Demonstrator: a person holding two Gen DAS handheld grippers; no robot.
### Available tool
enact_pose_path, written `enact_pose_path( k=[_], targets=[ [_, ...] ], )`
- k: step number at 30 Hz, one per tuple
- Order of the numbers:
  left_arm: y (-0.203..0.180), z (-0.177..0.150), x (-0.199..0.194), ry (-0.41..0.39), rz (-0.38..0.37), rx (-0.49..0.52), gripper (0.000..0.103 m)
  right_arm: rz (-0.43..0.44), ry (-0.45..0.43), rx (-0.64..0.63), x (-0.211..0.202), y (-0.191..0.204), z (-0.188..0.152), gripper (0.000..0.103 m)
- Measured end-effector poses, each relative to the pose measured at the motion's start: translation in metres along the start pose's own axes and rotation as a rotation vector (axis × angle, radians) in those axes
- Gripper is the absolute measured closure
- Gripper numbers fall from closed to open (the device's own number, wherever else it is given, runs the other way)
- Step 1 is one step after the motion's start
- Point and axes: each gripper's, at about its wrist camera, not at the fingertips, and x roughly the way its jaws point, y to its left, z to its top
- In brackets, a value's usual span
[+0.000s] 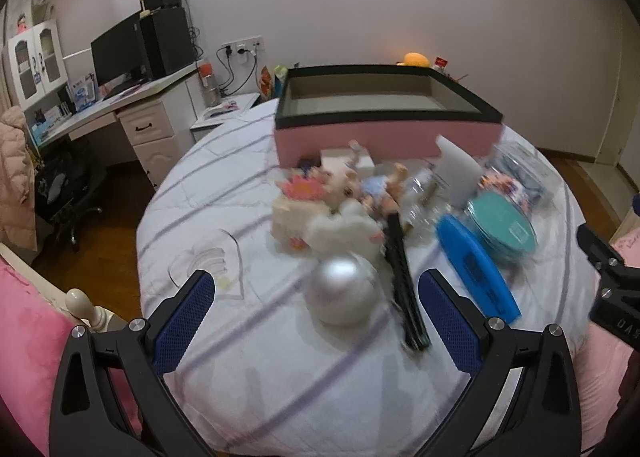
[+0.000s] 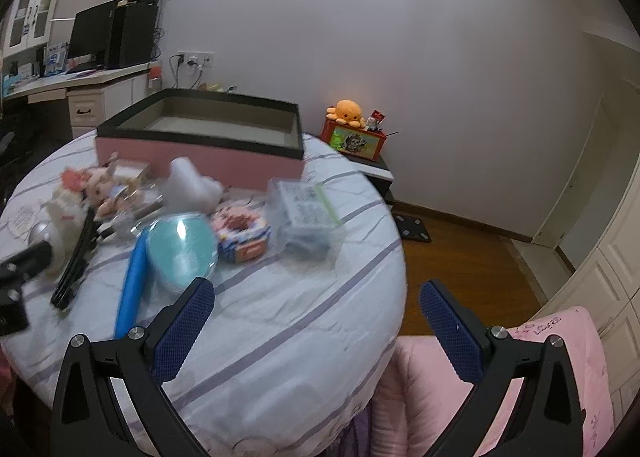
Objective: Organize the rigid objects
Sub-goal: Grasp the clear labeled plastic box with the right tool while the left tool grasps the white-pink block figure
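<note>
A pink box with a black rim (image 1: 384,135) (image 2: 200,161) stands open and empty at the far side of the striped bed cover (image 1: 280,377) (image 2: 280,317). In front of it lies a pile: a silver ball (image 1: 342,293), a black folded stick (image 1: 402,277) (image 2: 74,263), a blue case (image 1: 476,271) (image 2: 132,289), a teal round tin (image 1: 502,227) (image 2: 182,249), a doll (image 1: 376,189) (image 2: 106,185) and a white plush (image 1: 320,225). My left gripper (image 1: 316,293) is open just short of the silver ball. My right gripper (image 2: 316,293) is open over the cover's near edge, holding nothing.
A patterned small box (image 2: 240,235) and a clear plastic package (image 2: 304,213) lie right of the tin. A desk with a monitor (image 1: 116,53) stands at the left, a bedside stand with an orange plush (image 2: 348,111) behind the bed. Wooden floor (image 2: 460,257) lies to the right.
</note>
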Motion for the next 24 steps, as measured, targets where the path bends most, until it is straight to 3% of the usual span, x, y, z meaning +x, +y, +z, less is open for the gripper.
enact_pose_path(
  k=[6,12,17,21,24],
  targets=[
    [0.025,0.029,0.024,0.039,0.003,-0.051,0.000,-0.007,0.001,-0.001,0.023,-0.015,0.024,0.000],
    [0.046,0.048,0.054,0.093,-0.058,-0.110,0.000,-0.008,0.044,-0.041,0.060,-0.018,0.040,0.000],
    [0.051,0.055,0.082,0.178,-0.012,-0.051,0.000,0.044,0.112,-0.059,0.095,-0.014,0.049,0.000],
    [0.053,0.057,0.100,0.230,-0.086,-0.043,0.000,0.046,0.140,-0.079,0.116,-0.009,0.051,0.000],
    [0.049,0.058,0.108,0.244,-0.101,-0.017,0.000,0.034,0.159,-0.080,0.129,-0.007,0.052,0.000]
  ],
)
